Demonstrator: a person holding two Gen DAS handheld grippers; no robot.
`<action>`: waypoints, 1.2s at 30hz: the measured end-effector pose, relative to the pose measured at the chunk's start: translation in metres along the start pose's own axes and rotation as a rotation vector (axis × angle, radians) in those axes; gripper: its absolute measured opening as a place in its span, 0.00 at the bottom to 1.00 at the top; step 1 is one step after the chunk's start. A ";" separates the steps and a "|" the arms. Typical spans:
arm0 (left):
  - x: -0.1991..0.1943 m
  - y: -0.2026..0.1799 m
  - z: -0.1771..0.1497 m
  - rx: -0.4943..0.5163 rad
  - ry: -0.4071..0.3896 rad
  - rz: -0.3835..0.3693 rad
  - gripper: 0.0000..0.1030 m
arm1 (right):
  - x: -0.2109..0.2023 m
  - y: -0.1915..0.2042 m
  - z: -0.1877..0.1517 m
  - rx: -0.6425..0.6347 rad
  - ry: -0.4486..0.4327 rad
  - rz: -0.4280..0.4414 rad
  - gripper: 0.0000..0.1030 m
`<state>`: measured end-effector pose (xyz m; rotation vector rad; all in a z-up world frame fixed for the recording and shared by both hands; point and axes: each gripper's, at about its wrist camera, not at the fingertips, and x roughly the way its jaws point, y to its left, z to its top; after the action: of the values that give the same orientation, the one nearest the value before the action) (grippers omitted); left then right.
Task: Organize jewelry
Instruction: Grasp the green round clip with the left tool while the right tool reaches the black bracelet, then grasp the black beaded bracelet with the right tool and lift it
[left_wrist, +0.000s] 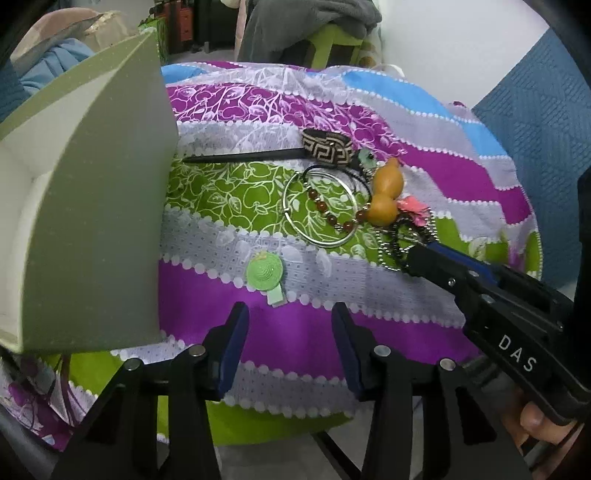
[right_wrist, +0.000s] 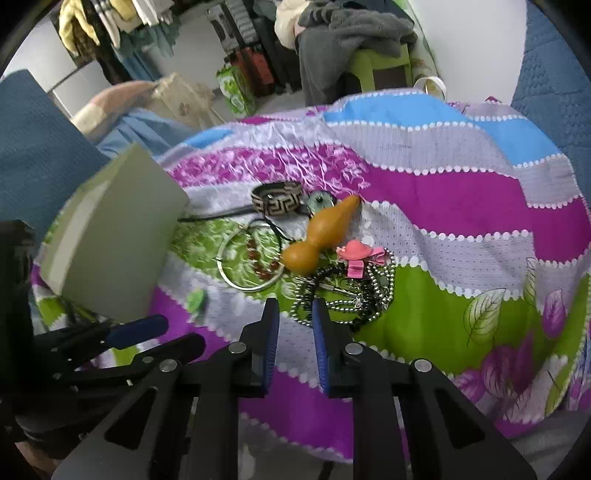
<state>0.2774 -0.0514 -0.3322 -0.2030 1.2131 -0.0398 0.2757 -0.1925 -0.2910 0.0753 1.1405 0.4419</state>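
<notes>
Left wrist view: striped floral cloth (left_wrist: 280, 325) covers the table; hairpin (left_wrist: 243, 157) lies crosswise, tip toward the box (left_wrist: 96, 221). Left gripper (left_wrist: 290, 314) half-open, empty; right gripper (right_wrist: 295, 314) nearly closed, gripping nothing.

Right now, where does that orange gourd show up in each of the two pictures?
Left wrist view: the gourd lies right of centre, beside the silver ring.
Right wrist view: the gourd sits at centre, just above the bead chain.
Shared landmark: the patterned band behind it.

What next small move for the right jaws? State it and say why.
Probably ease the right gripper forward and shut it on the bead chain: its jaws, narrow but with a gap, sit at the chain's near edge without pinching it. The box stands left.
</notes>
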 end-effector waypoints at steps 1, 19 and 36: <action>0.003 0.000 0.001 0.001 -0.002 0.006 0.43 | 0.003 -0.001 0.001 0.002 0.007 0.003 0.13; 0.017 0.002 0.012 0.030 -0.065 0.034 0.19 | 0.021 0.004 -0.010 -0.070 0.065 -0.044 0.05; -0.002 0.011 -0.028 -0.026 -0.030 -0.047 0.19 | 0.006 0.024 -0.058 -0.105 0.120 -0.019 0.06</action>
<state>0.2499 -0.0444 -0.3413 -0.2535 1.1791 -0.0616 0.2184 -0.1778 -0.3137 -0.0542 1.2323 0.4943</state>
